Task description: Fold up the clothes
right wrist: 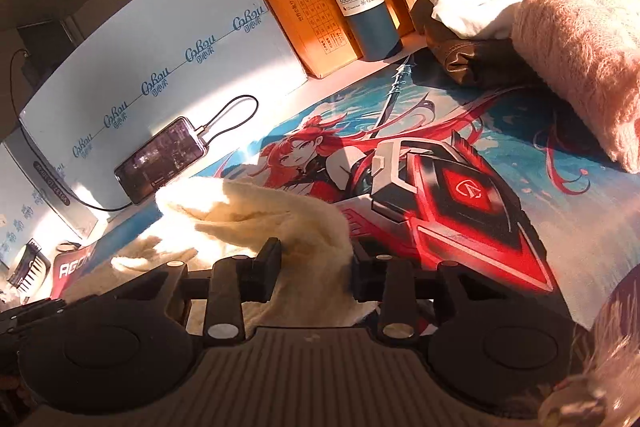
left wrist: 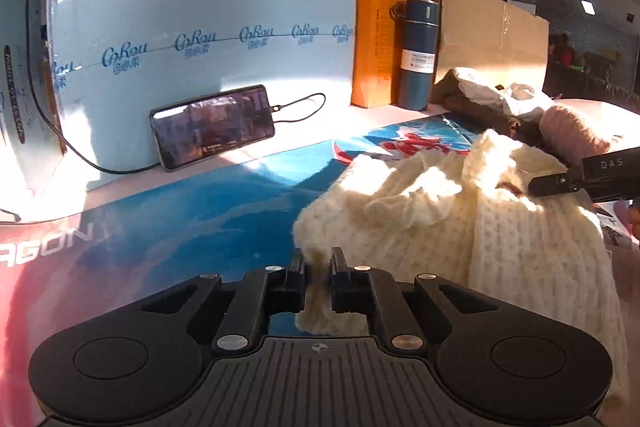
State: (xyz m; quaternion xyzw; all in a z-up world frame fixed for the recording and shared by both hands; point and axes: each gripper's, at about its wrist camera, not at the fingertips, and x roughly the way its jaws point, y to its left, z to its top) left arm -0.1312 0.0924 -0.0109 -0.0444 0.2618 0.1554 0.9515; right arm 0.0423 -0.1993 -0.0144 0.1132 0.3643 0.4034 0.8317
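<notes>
A cream knitted sweater [left wrist: 440, 211] lies bunched on the printed desk mat [left wrist: 200, 211]. My left gripper [left wrist: 318, 261] is shut on a fold of its edge. My right gripper [right wrist: 316, 255] holds a thick bunch of the same sweater [right wrist: 256, 211] between its fingers; in the left wrist view it shows at the right [left wrist: 532, 187], pinching the sweater's upper edge. A pile of other clothes, brown, white and pink [right wrist: 560, 39], lies at the back right of the mat [right wrist: 460, 155].
A phone [left wrist: 212, 127] on a cable leans against a pale blue box [left wrist: 200, 27] at the back. An orange box [left wrist: 376, 35], a dark blue vacuum bottle [left wrist: 416, 55] and a cardboard box [left wrist: 492, 35] stand behind the mat.
</notes>
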